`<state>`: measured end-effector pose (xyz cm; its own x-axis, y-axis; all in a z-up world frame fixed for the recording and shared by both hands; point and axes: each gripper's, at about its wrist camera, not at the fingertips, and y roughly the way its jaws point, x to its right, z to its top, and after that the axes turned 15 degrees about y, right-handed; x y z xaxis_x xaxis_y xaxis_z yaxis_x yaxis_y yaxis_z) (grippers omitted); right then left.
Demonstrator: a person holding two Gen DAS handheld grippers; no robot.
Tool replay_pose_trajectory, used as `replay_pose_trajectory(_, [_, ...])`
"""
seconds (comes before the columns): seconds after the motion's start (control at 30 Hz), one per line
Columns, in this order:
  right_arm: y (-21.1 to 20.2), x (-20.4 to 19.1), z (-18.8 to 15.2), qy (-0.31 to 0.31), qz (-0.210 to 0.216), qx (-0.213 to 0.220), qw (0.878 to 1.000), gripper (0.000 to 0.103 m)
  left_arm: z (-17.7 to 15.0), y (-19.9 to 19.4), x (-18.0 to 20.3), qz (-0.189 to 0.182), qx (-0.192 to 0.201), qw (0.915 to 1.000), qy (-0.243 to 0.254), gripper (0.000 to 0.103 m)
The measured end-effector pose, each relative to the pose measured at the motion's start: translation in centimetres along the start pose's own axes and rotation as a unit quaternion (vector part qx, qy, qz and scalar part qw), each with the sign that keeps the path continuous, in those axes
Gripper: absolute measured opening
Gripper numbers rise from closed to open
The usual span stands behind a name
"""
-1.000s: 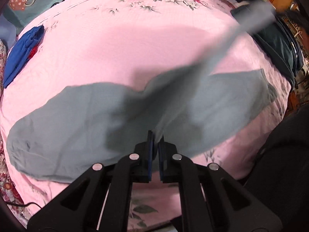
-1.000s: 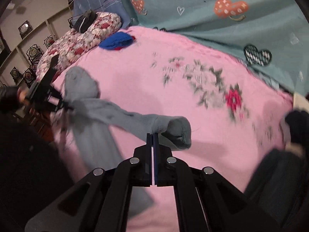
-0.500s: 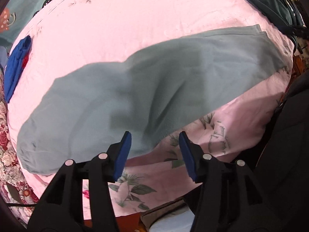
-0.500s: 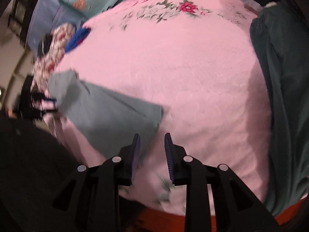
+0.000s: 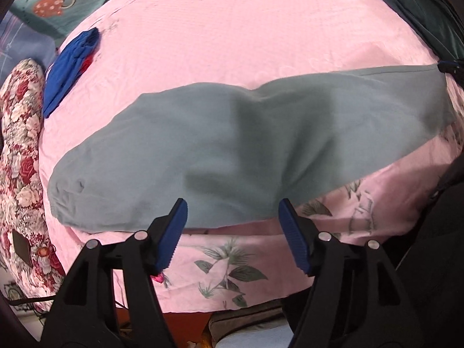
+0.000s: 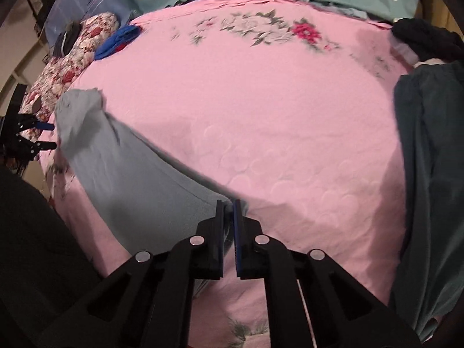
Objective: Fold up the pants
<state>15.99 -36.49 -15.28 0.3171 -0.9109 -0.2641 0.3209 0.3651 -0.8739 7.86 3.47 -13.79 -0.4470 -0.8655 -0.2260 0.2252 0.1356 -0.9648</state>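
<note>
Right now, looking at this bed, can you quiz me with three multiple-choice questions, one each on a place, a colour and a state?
1. Where does the crumpled blue cloth lie?
A on the pink floral bedspread
B on the grey pants
C on the floor

2. What colour are the long soft pants?
A red
B grey
C white

3. How does the left gripper stand?
A clamped on pants
B open
C out of sight

Answers: 1 A, it rests near the bedspread's far edge; 2 B, plainly grey; 3 B, its blue pads stand apart, widening, gripping nothing.
</note>
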Motion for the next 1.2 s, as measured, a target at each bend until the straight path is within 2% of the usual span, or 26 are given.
replay_pose_trajectory(0.13, [3.3, 0.6, -0.8, 0.015, -0.029, -0.033, 0.999, 0.006, -0.1, 1.3, -0.8, 0.0, -0.006, 0.9999, -0.014, 0.069])
replay_pose_trajectory(0.2, [2.5, 0.5, -0.3, 0.027, -0.041, -0.029, 0.998, 0.016, -0.3, 1.5, -1.5, 0.007, -0.01, 0.9998, -0.016, 0.069])
replay_pose_trajectory(0.27, [0.9, 0.0, 0.5, 0.048, -0.04, -0.005, 0.998, 0.017, -0.7, 1.2, -2.4, 0.014, -0.005, 0.9995, -0.027, 0.071])
replay_pose_trajectory(0.37, [-0.9, -2.8, 1.4, 0.042, 0.01, 0.025, 0.999, 0.02, -1.5, 0.8, -4.7, 0.036, 0.002, 0.9977, -0.057, 0.073])
replay_pose_trajectory(0.4, [-0.8, -4.2, 1.4, 0.036, 0.038, 0.021, 0.998, 0.02, -1.9, 0.7, -5.7, 0.044, 0.004, 0.9964, -0.072, 0.074])
replay_pose_trajectory(0.47, [0.2, -7.2, 1.1, 0.011, 0.068, 0.003, 0.998, 0.026, -2.8, 0.7, -7.6, 0.053, 0.007, 0.9934, -0.101, 0.075])
replay_pose_trajectory(0.57, [3.4, -10.5, -0.3, -0.021, 0.049, -0.034, 0.998, 0.028, -4.7, 0.9, -10.8, 0.068, 0.011, 0.9886, -0.134, 0.078])
replay_pose_trajectory(0.63, [5.6, -11.6, -1.1, -0.016, 0.022, -0.065, 0.997, 0.028, -5.9, 1.4, -13.1, 0.077, 0.012, 0.986, -0.147, 0.078])
replay_pose_trajectory(0.73, [5.6, -14.0, -0.6, -0.006, -0.001, -0.053, 0.999, 0.03, -8.6, 2.8, -17.6, 0.084, 0.014, 0.9805, -0.177, 0.08])
replay_pose_trajectory(0.87, [5.5, -20.4, 1.7, 0.004, 0.017, -0.026, 1.0, 0.03, -11.7, 6.5, -23.4, 0.056, 0.014, 0.9757, -0.211, 0.08])
replay_pose_trajectory(0.93, [6.7, -24.2, 2.7, 0.02, 0.037, -0.029, 0.999, 0.03, -13.5, 9.5, -25.3, 0.05, -0.015, 0.9775, -0.204, 0.083])
replay_pose_trajectory(1.0, [8.0, -27.6, 3.4, 0.024, 0.048, -0.036, 0.998, 0.03, -15.6, 10.4, -27.1, -0.008, 0.023, 0.9724, -0.232, 0.084])
replay_pose_trajectory(1.03, [8.6, -29.2, 3.8, 0.022, 0.049, -0.038, 0.998, 0.03, -16.5, 10.6, -27.9, -0.026, 0.025, 0.9679, -0.249, 0.085])
replay_pose_trajectory(1.07, [9.0, -30.6, 4.2, 0.02, 0.054, -0.04, 0.998, 0.03, -17.3, 10.4, -28.8, -0.038, 0.024, 0.9624, -0.268, 0.087])
replay_pose_trajectory(1.13, [9.8, -33.3, 5.3, 0.02, 0.072, -0.047, 0.996, 0.03, -17.7, 9.1, -29.8, -0.052, 0.04, 0.9575, -0.281, 0.083])
replay_pose_trajectory(1.2, [10.6, -35.2, 7.1, 0.024, 0.096, -0.05, 0.994, 0.031, -16.7, 6.9, -29.9, -0.052, 0.076, 0.9639, -0.25, 0.084])
